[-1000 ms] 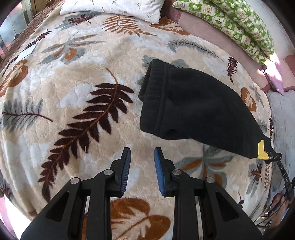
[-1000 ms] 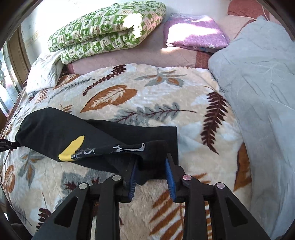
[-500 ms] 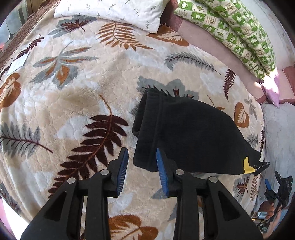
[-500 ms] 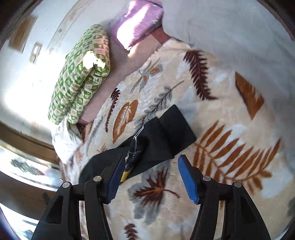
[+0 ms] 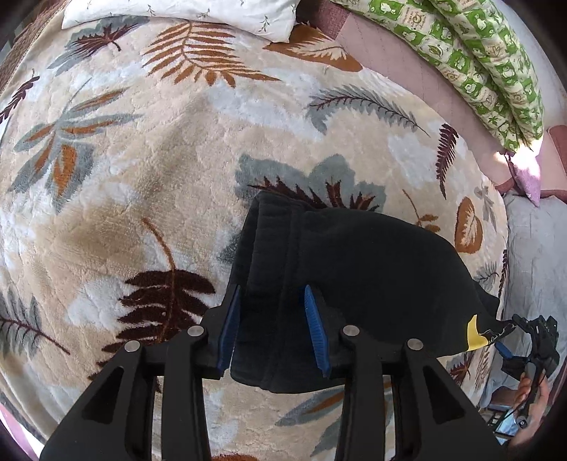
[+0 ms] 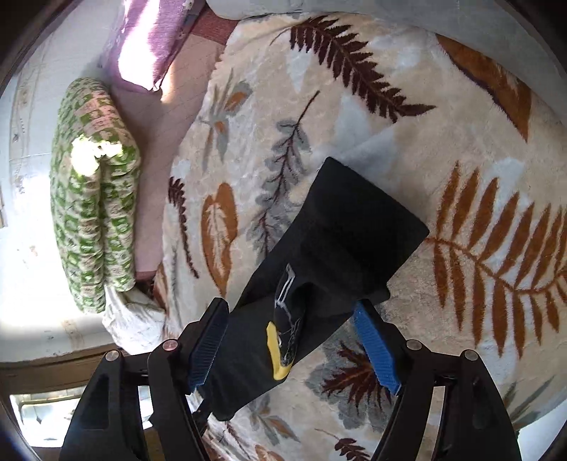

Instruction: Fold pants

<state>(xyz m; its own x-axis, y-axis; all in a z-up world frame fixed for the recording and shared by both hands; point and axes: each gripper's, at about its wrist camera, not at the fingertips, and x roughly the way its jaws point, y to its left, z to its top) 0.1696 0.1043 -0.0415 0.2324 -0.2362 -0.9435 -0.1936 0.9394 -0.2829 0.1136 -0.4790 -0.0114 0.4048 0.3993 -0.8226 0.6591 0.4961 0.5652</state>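
Leaf-patterned blanket (image 5: 141,184) covers the bed; a green quilt (image 5: 496,60) and a white pillow (image 5: 198,14) lie at its far edge. Left wrist view: black pants (image 5: 354,269) lie folded on the blanket. Left gripper (image 5: 273,326) has its fingers spread, straddling the ribbed waistband end without clamping it.

Right wrist view: right gripper (image 6: 294,351) has its fingers wide apart on either side of the pants (image 6: 347,241), near the yellow patch (image 6: 274,351). A purple pillow (image 6: 149,39) lies beyond the blanket (image 6: 460,301).
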